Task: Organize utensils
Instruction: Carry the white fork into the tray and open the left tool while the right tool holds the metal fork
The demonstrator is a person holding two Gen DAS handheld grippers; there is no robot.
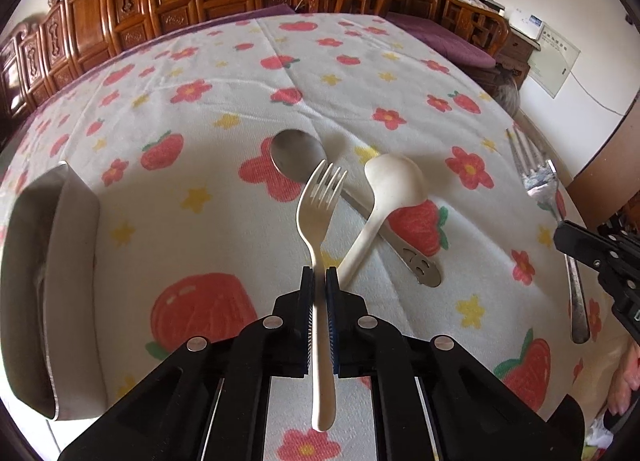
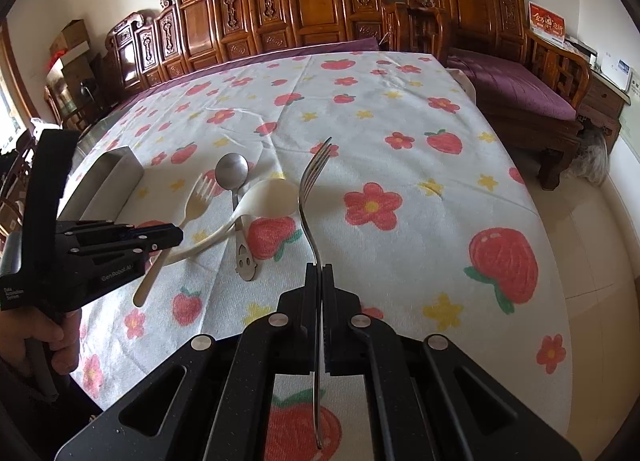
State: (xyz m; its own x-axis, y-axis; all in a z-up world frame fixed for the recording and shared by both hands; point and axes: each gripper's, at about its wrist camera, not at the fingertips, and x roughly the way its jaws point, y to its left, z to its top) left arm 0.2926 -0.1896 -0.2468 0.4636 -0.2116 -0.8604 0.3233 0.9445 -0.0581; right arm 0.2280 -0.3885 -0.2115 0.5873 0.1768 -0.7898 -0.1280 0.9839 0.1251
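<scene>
My left gripper point(image 1: 319, 273) is shut on the handle of a cream plastic fork point(image 1: 318, 205), tines pointing away, lifted a little off the cloth. My right gripper point(image 2: 321, 267) is shut on a metal fork point(image 2: 310, 189) held edge-on, tines forward. On the cloth lie a metal spoon point(image 1: 296, 155) with a smiley-face handle end and a cream plastic spoon point(image 1: 394, 177) crossing over it. The right wrist view shows the left gripper point(image 2: 176, 235) at the left with the cream fork point(image 2: 196, 201) in it. The right gripper point(image 1: 560, 235) and its metal fork point(image 1: 536, 177) show at the left wrist view's right edge.
A rectangular metal container point(image 1: 52, 261) stands open at the table's left side, also visible as the metal container point(image 2: 108, 181) in the right wrist view. The tablecloth point(image 2: 400, 181) has strawberries and flowers. Carved wooden chairs point(image 2: 320, 1) line the far side. A person's hand point(image 2: 44, 337) holds the left gripper.
</scene>
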